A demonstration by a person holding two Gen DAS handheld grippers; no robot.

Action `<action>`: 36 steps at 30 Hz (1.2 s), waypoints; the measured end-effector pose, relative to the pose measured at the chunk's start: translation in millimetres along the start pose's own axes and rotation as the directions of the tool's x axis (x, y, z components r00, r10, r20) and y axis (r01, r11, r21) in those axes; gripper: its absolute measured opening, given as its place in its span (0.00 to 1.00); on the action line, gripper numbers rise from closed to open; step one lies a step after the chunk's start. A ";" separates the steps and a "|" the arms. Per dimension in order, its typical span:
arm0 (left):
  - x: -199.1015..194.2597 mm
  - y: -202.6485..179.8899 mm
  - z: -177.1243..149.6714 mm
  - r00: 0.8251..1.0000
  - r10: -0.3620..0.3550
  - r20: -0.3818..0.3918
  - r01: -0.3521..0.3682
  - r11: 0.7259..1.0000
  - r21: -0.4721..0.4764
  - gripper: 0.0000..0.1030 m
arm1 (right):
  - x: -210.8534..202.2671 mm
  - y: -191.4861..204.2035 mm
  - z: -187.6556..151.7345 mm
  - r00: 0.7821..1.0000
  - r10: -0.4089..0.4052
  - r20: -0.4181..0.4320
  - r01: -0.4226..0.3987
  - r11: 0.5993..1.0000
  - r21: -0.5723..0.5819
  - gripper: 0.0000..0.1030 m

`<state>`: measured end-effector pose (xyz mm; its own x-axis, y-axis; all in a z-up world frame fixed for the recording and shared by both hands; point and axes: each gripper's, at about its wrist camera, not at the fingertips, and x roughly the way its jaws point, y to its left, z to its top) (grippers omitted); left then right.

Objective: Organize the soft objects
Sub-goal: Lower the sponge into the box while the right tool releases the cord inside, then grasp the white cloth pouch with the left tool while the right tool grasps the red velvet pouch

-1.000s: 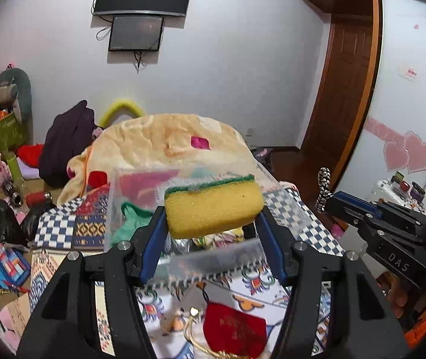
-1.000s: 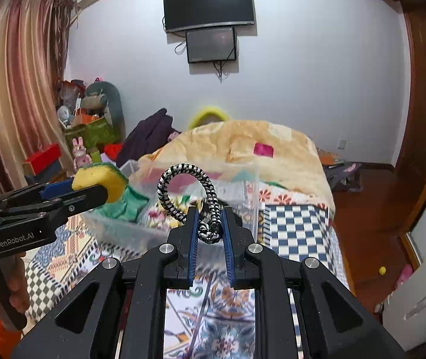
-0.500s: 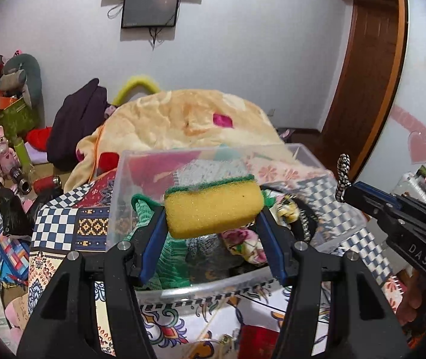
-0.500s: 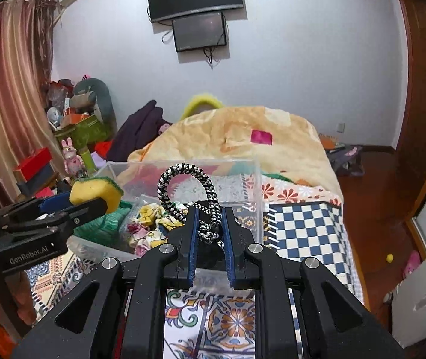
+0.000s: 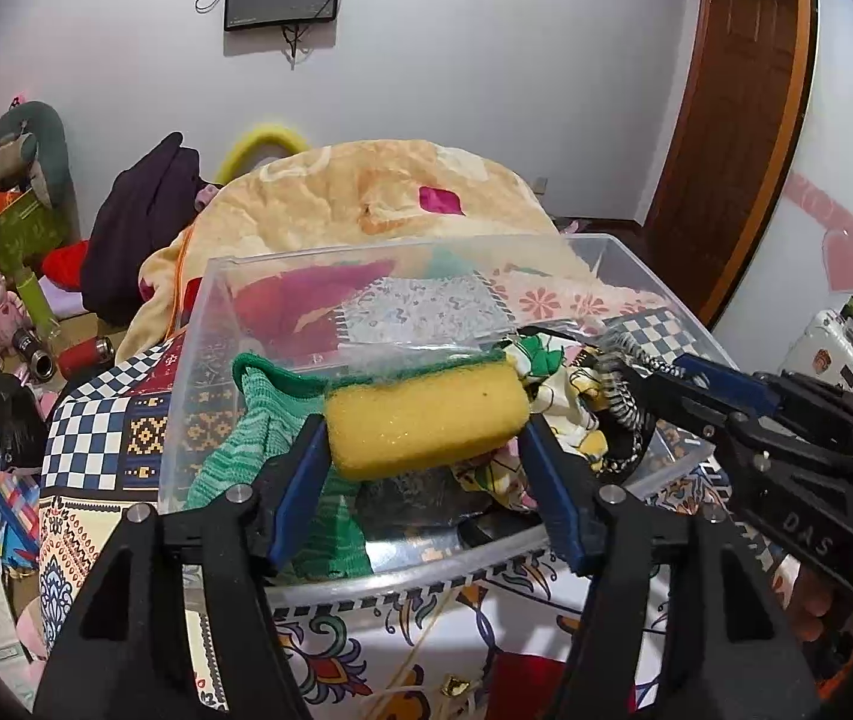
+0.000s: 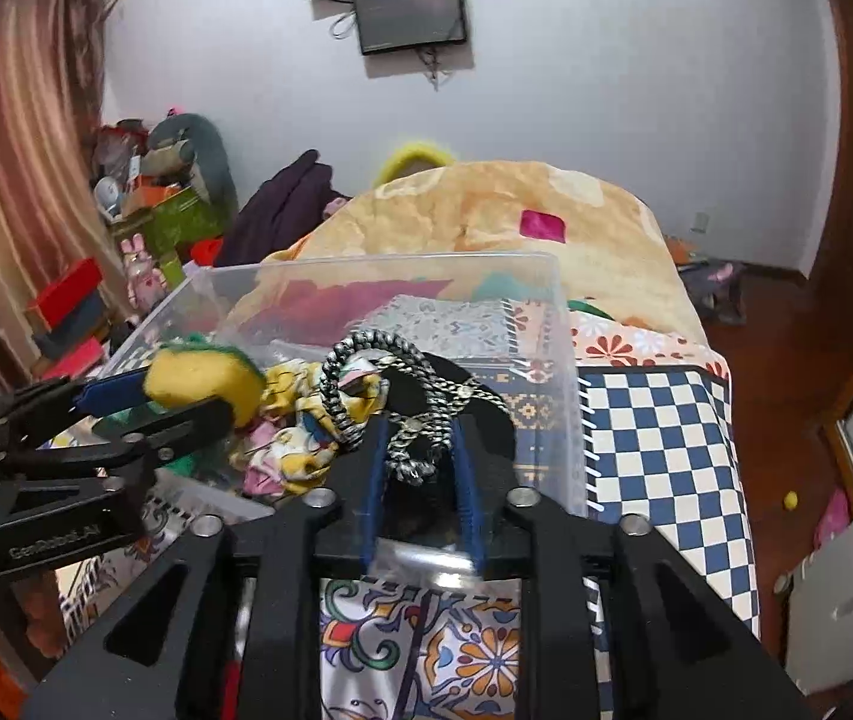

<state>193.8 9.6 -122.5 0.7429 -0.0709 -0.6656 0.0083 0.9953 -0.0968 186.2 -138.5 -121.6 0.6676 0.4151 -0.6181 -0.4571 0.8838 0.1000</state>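
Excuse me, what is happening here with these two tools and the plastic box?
A person is sorting soft things into a clear plastic box on a patterned cloth. The left tool is shut on a yellow sponge with a green top and holds it over the box. The right tool is shut on a black-and-white braided cord, also over the box. Neither is released yet. A green knitted cloth and flowered fabric already lie inside.

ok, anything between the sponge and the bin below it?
Nothing visible. The left hand-held gripper holds the sponge above the open, lidless clear bin. Only cloths already inside, like the green knit cloth, lie below.
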 end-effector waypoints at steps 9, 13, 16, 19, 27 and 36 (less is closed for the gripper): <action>-34.3 -0.2 -0.9 0.998 -0.020 0.053 0.020 1.000 -0.001 0.78 | -26.3 2.3 1.3 0.999 0.002 0.041 -0.001 1.000 -0.017 0.57; -62.3 3.4 -5.9 0.995 -0.026 0.095 0.027 1.000 -0.009 0.85 | -48.7 10.5 -2.3 0.996 0.024 0.084 -0.019 0.999 -0.050 0.68; -80.2 7.8 -18.0 0.994 -0.019 0.110 0.019 1.000 0.000 0.92 | -57.9 18.3 -10.5 0.994 0.052 0.093 -0.046 0.996 -0.070 0.78; -89.3 13.1 -38.9 0.996 0.011 0.084 -0.012 1.000 0.011 0.93 | -58.5 25.2 -23.3 0.994 0.083 0.069 -0.078 0.994 -0.081 0.79; -85.6 35.6 -105.6 0.995 0.030 -0.094 -0.034 0.999 -0.042 0.93 | -21.7 57.6 -66.8 0.978 0.165 -0.125 -0.180 0.976 -0.119 0.79; -77.9 26.4 -140.4 0.988 0.011 -0.154 -0.021 0.998 -0.062 0.92 | -13.4 61.7 -75.6 0.979 0.136 -0.149 -0.155 0.980 -0.123 0.79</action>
<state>42.3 32.1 -177.1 0.6310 -0.0690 -0.7727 -0.0492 0.9905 -0.1286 104.6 -105.8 -166.2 0.5039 0.4950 -0.7078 -0.6240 0.7752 0.0979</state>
